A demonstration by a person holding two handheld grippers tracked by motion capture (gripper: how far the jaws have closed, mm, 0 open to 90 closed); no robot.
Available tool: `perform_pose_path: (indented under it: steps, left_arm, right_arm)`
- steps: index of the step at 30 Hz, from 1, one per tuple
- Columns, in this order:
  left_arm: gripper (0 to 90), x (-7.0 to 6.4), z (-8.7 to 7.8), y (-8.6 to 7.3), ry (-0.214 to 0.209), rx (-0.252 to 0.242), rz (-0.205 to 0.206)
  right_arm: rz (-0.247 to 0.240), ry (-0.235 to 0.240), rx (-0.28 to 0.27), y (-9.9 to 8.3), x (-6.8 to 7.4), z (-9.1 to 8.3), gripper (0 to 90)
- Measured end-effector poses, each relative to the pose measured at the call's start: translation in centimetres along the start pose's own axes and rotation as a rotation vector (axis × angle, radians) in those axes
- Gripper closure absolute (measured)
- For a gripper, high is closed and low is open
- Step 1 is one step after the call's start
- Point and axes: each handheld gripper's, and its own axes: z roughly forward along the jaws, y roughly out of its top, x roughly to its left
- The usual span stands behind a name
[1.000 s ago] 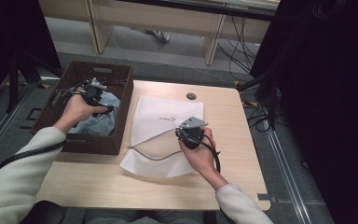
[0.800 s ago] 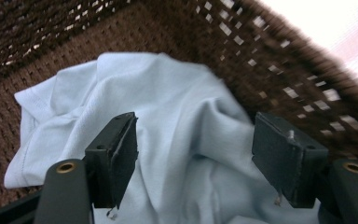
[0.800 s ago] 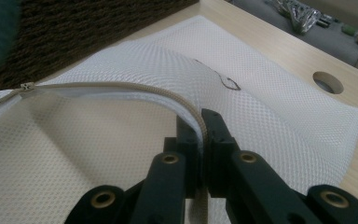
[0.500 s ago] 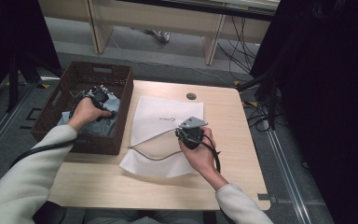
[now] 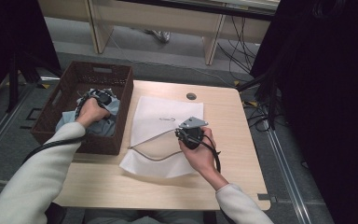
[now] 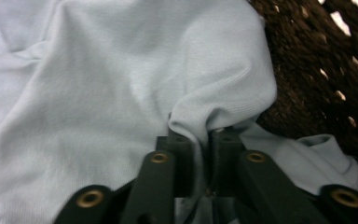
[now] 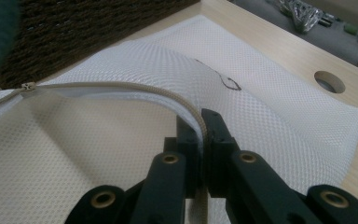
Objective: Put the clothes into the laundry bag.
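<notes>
High view: the left gripper (image 5: 103, 98) is down inside the brown wicker basket (image 5: 121, 88) at the table's left edge, sunk into a pale blue garment (image 5: 103, 125) that lies bunched in the basket. The right gripper (image 5: 189, 133), topped by its grey three-cornered plate, rests over a white mesh laundry bag (image 5: 161, 116) that lies flat on the wooden table (image 5: 223, 140) just beside the basket; the bag's zipper edge (image 5: 154, 156) curves away from it toward the basket. Left gripper view: the two black jaws are drawn together on a raised fold of the pale blue garment (image 6: 121, 79), pinching the cloth between them, with the dark weave of the basket (image 6: 317, 65) at the right. Right gripper view: the jaws are closed on the beige zipper edge (image 7: 121, 88) of the mesh bag (image 7: 270, 116), lifting that edge off the layer below; a round hole in the table (image 7: 329, 81) lies beyond the bag.
</notes>
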Motion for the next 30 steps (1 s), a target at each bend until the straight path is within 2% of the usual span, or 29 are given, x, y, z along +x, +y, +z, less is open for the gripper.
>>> perform_pose_path:
  steps: [1, 2, 5, 6, 9, 12, 13, 14, 15, 16, 19, 22, 24, 25, 26, 28, 29, 30]
  left_arm:
    - [82.4, 0.1, -0.3, 0.0, 0.005, 0.008, -0.023]
    - [82.9, 0.1, -0.5, 0.0, 0.012, 0.004, -0.023]
    - [83.5, 0.1, -1.3, -0.3, 0.009, -0.044, -0.038]
    - [83.5, 0.1, -1.3, -0.3, 0.009, -0.044, -0.038]
    - [83.7, 0.6, -2.9, -0.7, 0.011, -0.113, -0.059]
    - [83.8, 1.0, -3.6, -0.9, 0.010, -0.140, -0.074]
    - [83.8, 1.4, -4.3, -1.2, 0.007, -0.165, -0.087]
    - [83.9, 1.4, -4.3, -1.2, 0.007, -0.165, -0.087]
    - [83.9, 1.7, -4.9, -1.4, 0.015, -0.205, -0.096]
    - [83.9, 1.7, -4.9, -1.4, 0.015, -0.205, -0.096]
    - [84.0, 1.9, -6.0, -1.8, 0.023, -0.279, -0.111]
    - [84.1, 2.0, -6.5, -1.9, 0.024, -0.306, -0.118]
    - [84.1, 2.2, -7.2, -2.3, 0.016, -0.365, -0.143]
    - [84.1, 2.3, -7.4, -2.4, 0.015, -0.394, -0.152]
    - [84.2, 2.3, -7.6, -2.6, 0.016, -0.428, -0.156]
    - [84.2, 2.3, -8.2, -2.9, 0.022, -0.437, -0.153]
    - [84.3, 2.3, -8.6, -3.1, 0.020, -0.455, -0.150]
    - [84.3, 2.2, -8.9, -3.2, 0.023, -0.477, -0.150]
  right_arm:
    - [0.001, 0.000, -0.001, 0.0, 0.0, 0.0, 87.2]
    - [0.006, 0.005, 0.010, 0.0, 0.0, -0.1, 87.2]
    - [0.009, -0.001, -0.004, 0.0, 0.0, -0.1, 87.2]
    - [0.004, -0.001, -0.004, 0.0, -0.1, -0.1, 87.2]
    - [0.012, 0.000, -0.002, 0.0, -0.1, -0.1, 87.2]
    - [0.018, -0.003, 0.001, 0.0, 0.1, -0.1, 87.2]
    - [0.009, -0.004, -0.002, 0.0, 0.1, 0.0, 87.3]
    - [0.009, -0.004, -0.002, 0.0, 0.1, 0.0, 87.3]
    - [0.002, 0.001, -0.001, 0.1, 0.2, -0.1, 87.2]
    - [0.000, -0.002, -0.006, 0.1, 0.2, 0.0, 87.3]
    - [0.003, -0.001, -0.003, 0.0, 0.1, 0.0, 87.3]
    - [0.021, 0.008, 0.015, 0.0, 0.2, -0.1, 87.2]
    - [0.019, 0.004, 0.005, 0.0, 0.2, 0.0, 87.3]
    - [0.003, 0.003, -0.002, 0.0, 0.1, 0.0, 87.3]
    - [0.009, 0.006, 0.008, 0.0, 0.1, 0.0, 87.3]
    - [0.011, 0.005, 0.008, 0.0, 0.1, 0.0, 87.3]
    - [-0.025, 0.004, -0.009, 0.0, -0.1, 0.1, 87.3]
    - [-0.015, 0.004, -0.003, 0.0, 0.0, 0.0, 87.3]
